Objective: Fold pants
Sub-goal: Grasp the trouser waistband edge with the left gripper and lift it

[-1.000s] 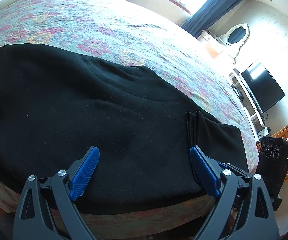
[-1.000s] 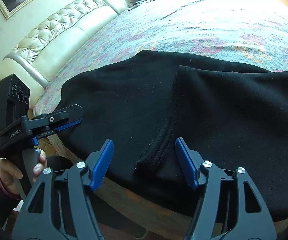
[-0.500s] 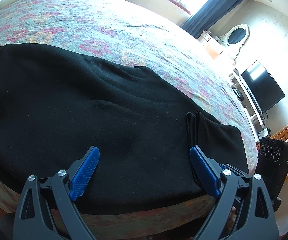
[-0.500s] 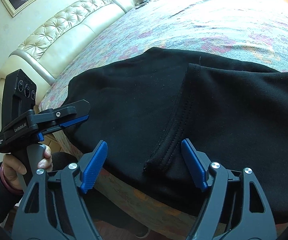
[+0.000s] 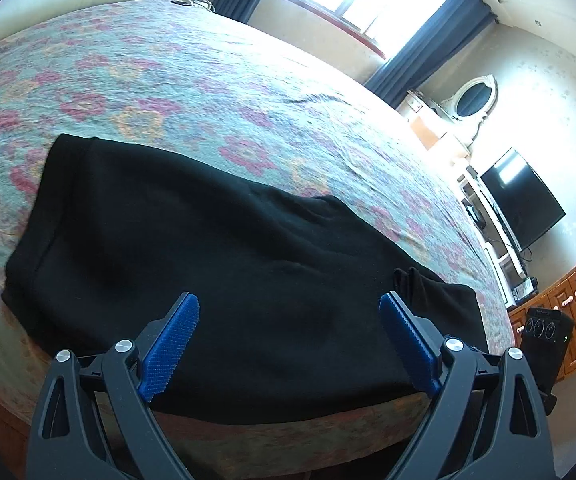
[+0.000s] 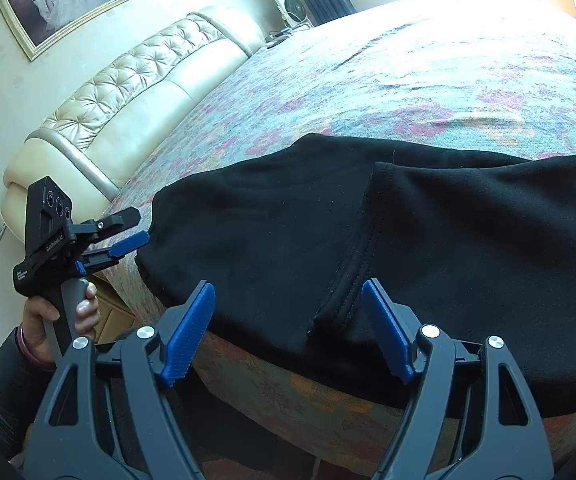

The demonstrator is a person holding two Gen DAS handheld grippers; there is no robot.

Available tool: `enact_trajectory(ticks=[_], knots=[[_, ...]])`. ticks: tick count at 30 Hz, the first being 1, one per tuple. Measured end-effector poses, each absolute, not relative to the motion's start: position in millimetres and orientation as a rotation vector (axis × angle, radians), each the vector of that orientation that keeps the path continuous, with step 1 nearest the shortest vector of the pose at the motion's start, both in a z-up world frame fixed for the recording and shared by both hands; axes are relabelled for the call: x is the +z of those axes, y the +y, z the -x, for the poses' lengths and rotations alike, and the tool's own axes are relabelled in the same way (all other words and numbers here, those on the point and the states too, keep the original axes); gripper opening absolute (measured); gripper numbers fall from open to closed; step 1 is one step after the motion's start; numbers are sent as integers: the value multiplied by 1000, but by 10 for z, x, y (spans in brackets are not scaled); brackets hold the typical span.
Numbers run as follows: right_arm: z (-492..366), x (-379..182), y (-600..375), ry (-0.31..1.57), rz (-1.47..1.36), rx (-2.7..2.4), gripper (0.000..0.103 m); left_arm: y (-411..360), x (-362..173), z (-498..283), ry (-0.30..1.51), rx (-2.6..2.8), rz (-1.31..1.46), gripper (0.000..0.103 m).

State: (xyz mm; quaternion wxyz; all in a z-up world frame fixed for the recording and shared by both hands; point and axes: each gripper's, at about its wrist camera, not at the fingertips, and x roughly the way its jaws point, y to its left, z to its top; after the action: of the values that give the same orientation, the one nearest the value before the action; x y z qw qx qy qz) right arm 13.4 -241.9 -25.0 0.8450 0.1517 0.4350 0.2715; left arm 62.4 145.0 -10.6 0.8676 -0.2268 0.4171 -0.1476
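Right gripper [image 6: 288, 332], black frame with blue ribbed pads, is hovering released at the near edge of the floral-quilted bed [image 6: 428, 64]; nothing is sitting between its jaws. Left gripper [image 5: 288, 344] is likewise standing wide and empty. Black fleece pants [image 5: 215, 264] are lying along the bed's near edge, apparently folded leg over leg, slightly overhanging. Judgement: lengthwise fold done; crosswise folds are remaining. Right view alone is showing the stitched hem [image 6: 348, 272] atop the cloth, the person's hand [image 6: 59, 312] and cream tufted headboard [image 6: 135, 92]. Left view alone is showing the dark television [image 5: 524, 204].
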Motion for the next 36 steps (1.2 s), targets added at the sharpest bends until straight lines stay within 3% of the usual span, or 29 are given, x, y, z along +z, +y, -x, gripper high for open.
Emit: enact_trajectory(ticks=[6, 12, 15, 31, 32, 33, 35, 36], knots=[[-65, -240, -2306, 930, -317, 599, 77, 2435, -85, -736, 878, -275, 448, 91], [-41, -284, -2154, 963, -302, 613, 77, 3047, -523, -982, 1024, -273, 510, 91], [-38, -314, -2114, 980, -291, 607, 77, 3125, -760, -1103, 1114, -341, 576, 91], [-79, -409, -1908, 1037, -293, 626, 82, 3017, -810, -1241, 1092, -523, 708, 90], [-80, -417, -1898, 1040, -290, 629, 82, 2963, -781, -1229, 1094, -511, 653, 81], [-78, -423, -1887, 1044, -288, 631, 82, 2912, -765, -1225, 1102, -493, 586, 63], [-71, -429, -1872, 1048, -286, 632, 82, 2881, -786, -1207, 1118, -435, 497, 39], [-72, -428, -1868, 1049, -286, 632, 82, 2926, -808, -1195, 1116, -439, 524, 34]])
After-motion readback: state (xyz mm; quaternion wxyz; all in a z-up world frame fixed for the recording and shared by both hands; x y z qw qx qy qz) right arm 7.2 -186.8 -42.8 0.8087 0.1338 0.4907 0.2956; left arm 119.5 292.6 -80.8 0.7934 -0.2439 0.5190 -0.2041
